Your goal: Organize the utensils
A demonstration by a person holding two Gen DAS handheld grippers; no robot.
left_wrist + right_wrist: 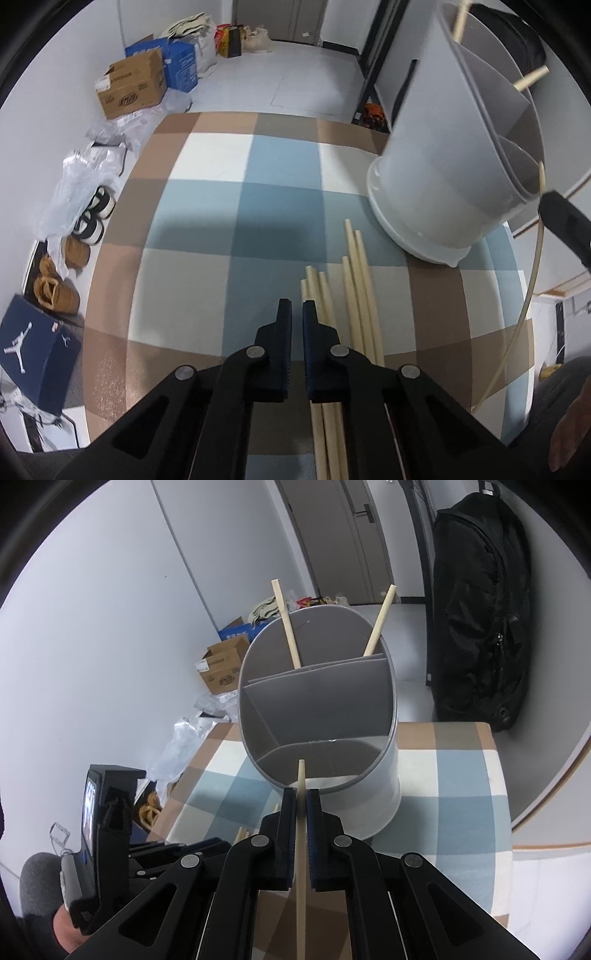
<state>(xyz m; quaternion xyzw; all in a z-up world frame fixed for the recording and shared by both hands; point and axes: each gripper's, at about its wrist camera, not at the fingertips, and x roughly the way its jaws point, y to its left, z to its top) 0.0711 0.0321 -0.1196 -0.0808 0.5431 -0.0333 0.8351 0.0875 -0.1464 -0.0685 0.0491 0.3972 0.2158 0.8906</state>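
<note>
One chopstick (301, 812) sits clamped in the right claw (302, 801).

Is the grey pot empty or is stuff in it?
Not empty: two chopsticks stand in the grey pot's back compartment.

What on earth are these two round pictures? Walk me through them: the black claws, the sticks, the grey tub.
Each picture comes from a fisheye camera mounted on a hand-held two-finger gripper; a person holds one in each hand. There is no robot arm.

The left wrist view looks down on a checked tablecloth. The left gripper is shut, with nothing visibly between its fingers; loose chopsticks lie just beside and under it.

The right wrist view shows the right gripper shut on a single chopstick, its tip at the rim of the grey utensil holder. The holder has dividers, and two chopsticks already stand in its far compartment.
</note>
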